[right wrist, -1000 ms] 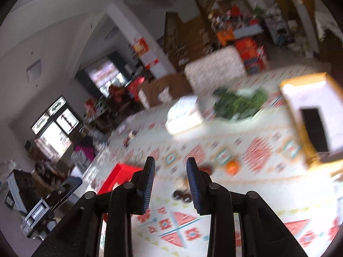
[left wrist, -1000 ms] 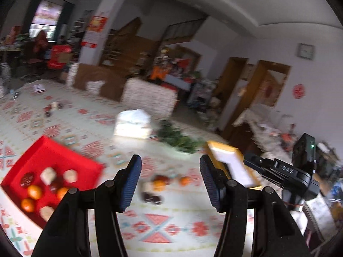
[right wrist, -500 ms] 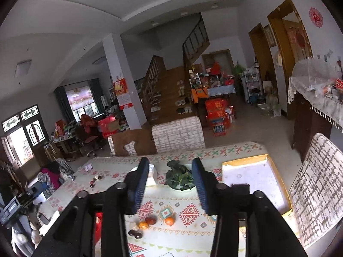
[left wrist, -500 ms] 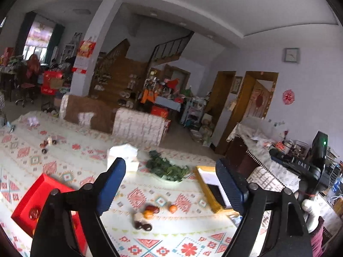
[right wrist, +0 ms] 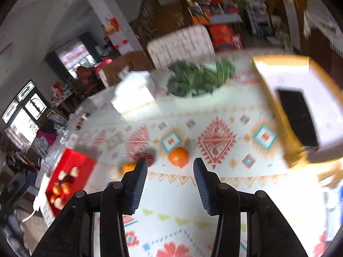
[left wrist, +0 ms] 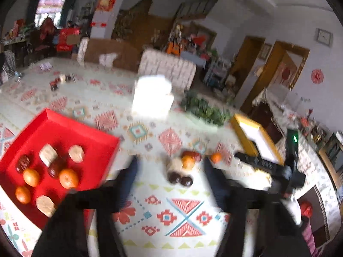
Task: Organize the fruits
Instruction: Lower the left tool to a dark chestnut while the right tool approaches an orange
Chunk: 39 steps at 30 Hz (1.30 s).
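A red tray (left wrist: 90,137) at the left of the patterned tablecloth holds oranges, dark red fruits and pale pieces. A loose cluster lies mid-table: an orange (left wrist: 188,162), a red fruit (left wrist: 194,154), a pale piece (left wrist: 174,164), two dark fruits (left wrist: 180,178), and another orange (left wrist: 216,157). My left gripper (left wrist: 170,171) is open and empty above this cluster, blurred. My right gripper (right wrist: 170,169) is open and empty just short of an orange (right wrist: 178,156); the red fruit (right wrist: 148,157) and the tray (right wrist: 72,165) lie to its left.
A white box (left wrist: 152,95) and a bowl of green leaves (left wrist: 203,109) stand at the back of the table. A yellow-rimmed box (left wrist: 242,132) lies at the right, with a dark object (right wrist: 298,117) in it. Chairs stand behind the table.
Both grippers have dropped from a high view of the room down toward the table and the loose fruit. The right gripper's fingers stand wider apart than a second ago. Both views are blurred by motion.
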{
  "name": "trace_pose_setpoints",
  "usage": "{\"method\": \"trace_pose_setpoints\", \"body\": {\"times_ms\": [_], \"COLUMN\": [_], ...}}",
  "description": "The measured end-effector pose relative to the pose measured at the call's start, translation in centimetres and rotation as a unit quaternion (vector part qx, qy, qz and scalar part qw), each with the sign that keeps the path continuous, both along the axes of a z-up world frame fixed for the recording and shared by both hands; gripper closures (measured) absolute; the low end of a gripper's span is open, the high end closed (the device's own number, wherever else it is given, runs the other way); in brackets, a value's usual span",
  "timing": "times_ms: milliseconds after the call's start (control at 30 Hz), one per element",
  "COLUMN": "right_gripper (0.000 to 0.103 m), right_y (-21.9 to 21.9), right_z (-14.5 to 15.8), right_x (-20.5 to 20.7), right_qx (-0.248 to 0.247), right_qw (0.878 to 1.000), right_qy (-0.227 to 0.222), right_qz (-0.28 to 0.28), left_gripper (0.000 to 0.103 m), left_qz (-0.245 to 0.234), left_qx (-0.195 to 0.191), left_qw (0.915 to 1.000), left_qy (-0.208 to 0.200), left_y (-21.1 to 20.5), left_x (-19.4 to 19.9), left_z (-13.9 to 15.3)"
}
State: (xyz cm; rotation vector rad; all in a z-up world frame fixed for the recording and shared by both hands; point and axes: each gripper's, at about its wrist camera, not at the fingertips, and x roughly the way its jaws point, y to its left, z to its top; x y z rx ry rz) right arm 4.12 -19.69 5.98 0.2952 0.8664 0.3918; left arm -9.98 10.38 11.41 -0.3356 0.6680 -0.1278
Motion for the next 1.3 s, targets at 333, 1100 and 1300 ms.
{"method": "trace_pose_setpoints", "body": {"times_ms": [333, 1100, 1300], "right_gripper": [0.054, 0.066, 0.066], "right_y": [3.3, 2.7, 3.0], "right_z": [-3.1, -3.5, -3.5], "right_x": [3.3, 2.9, 2.7], "right_qx": [-0.020, -0.016, -0.014], "right_qw": [1.000, 1.000, 1.000], "right_qy": [0.016, 0.004, 0.002], "right_qz": [-0.002, 0.000, 0.008], "left_gripper": [0.058, 0.057, 0.074], "left_qz": [0.000, -0.051, -0.046], "left_qx": [0.008, 0.048, 0.040], "left_qw": [0.9989, 0.9897, 0.9916], "left_qy": [0.047, 0.125, 0.115], "left_y": [0.2, -5.4, -5.0], "left_x": [3.3, 11.7, 11.8], "left_z": [-3.3, -9.8, -10.0]}}
